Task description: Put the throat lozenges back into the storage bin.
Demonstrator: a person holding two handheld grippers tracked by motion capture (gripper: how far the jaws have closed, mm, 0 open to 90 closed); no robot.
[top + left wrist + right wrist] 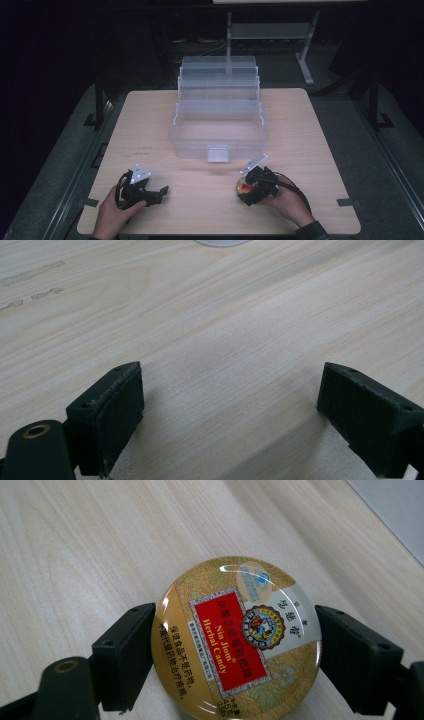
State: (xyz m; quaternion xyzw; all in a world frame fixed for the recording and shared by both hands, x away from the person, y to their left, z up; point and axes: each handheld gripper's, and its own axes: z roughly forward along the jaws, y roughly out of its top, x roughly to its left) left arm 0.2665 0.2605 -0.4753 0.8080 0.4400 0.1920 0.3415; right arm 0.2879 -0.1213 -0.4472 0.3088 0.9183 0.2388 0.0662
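A round gold candy tin (235, 640) with a red label lies flat on the wooden table, and my right gripper (235, 655) is shut on its rim, one black pad pressing each side. From above, the tin (246, 189) shows near the table's front right, under my right gripper (250, 190) and the hand behind it. My left gripper (157, 192) rests at the front left, pointing right. Its jaws (230, 415) stand wide apart over bare wood with nothing between them.
A clear plastic tiered organiser box (219, 115) stands open in the middle of the table (310, 150), its front latch facing me. Bare wood lies between the box and both grippers. A metal stand (305, 55) sits on the dark floor beyond the table.
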